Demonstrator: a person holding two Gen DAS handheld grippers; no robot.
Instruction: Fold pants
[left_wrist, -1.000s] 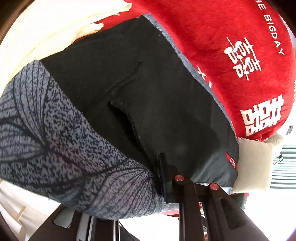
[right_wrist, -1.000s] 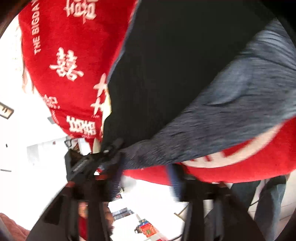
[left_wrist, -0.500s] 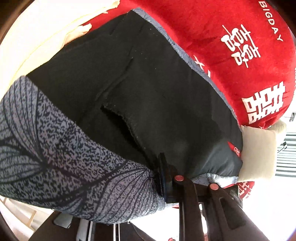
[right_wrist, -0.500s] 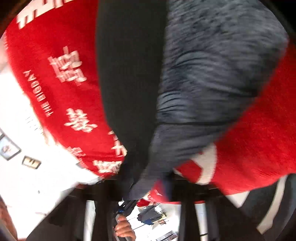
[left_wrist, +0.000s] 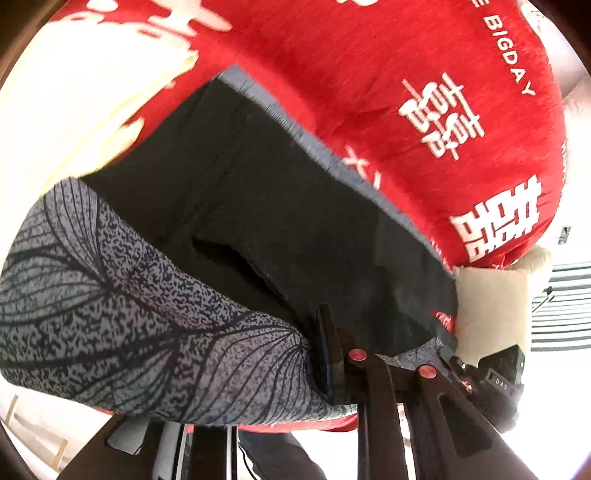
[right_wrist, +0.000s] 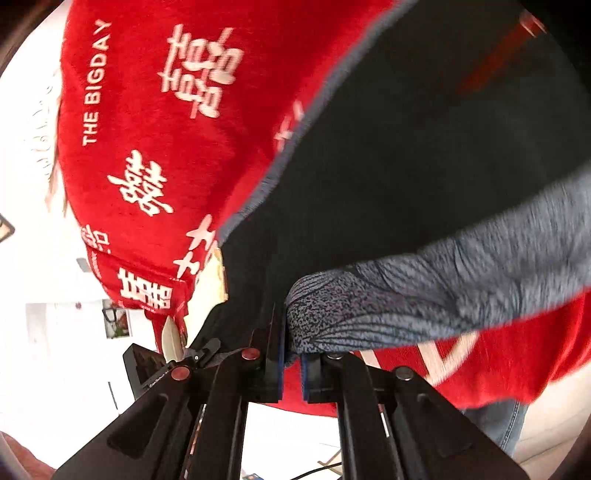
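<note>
— What has changed in the last second?

— The right tongs (right_wrist: 291, 360), which stood spread a second ago, are now pressed together on the near edge of the pants (right_wrist: 424, 177); grey leaf-patterned cloth is seen pinched between the pads. The left tongs (left_wrist: 332, 354) are kept nipped on another part of the same edge, as before. In both views the cloth is now seen a little further off from the red blanket (left_wrist: 369, 66) than it was.

— What is meant by that for the fold?

— The pants are now held at two points, with the black inside turned up and the rest laid across the blanket. It may be judged that the edge is ready to be carried over as one.

— Can any writing be read?

— "THE BIGDAY" is printed in white on the blanket, beside white double-happiness characters. On a small dark device (left_wrist: 498, 376) at the left tongs' side, letters are too small to be made out.
</note>
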